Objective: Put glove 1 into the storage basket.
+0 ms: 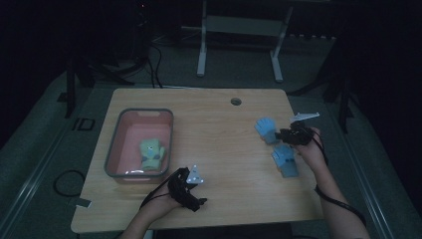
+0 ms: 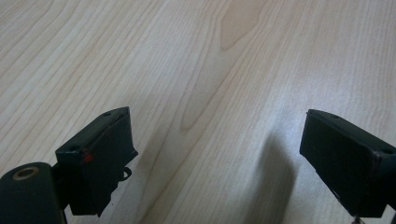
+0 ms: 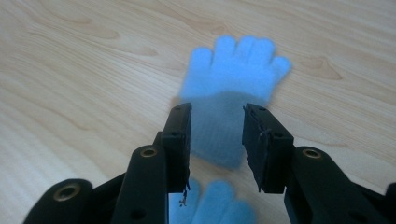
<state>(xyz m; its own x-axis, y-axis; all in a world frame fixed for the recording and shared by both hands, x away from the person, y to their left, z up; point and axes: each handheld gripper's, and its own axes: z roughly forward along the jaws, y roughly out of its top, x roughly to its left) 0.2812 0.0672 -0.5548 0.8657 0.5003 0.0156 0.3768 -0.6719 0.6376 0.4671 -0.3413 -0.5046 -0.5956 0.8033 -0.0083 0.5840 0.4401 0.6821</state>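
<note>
I'm hovering my left gripper point(image 1: 191, 191) low over the near edge of the table point(image 1: 219, 149), just on my side of the pink bin point(image 1: 112, 154). Its jaws are standing wide apart with nothing but bare wood grain showing between them in the left gripper view.

Going farther out, well to the right of the bin, I'm holding my right gripper point(image 3: 215, 140) over the farther blue glove point(image 3: 231, 88). Its jaws are standing part-way spread, straddling the glove's cuff, one on each side. Whether the pads are pressing on the fabric yet I can't tell; a gap seems to be showing on both sides.

The second blue glove point(image 1: 285, 160) is lying flat just nearer to me than the first, beside my right wrist, and its fingertips are peeking in below my right jaws.

Inside the bin, a green glove point(image 1: 151, 153) is lying on the pink floor, near the bin's right wall.
</note>
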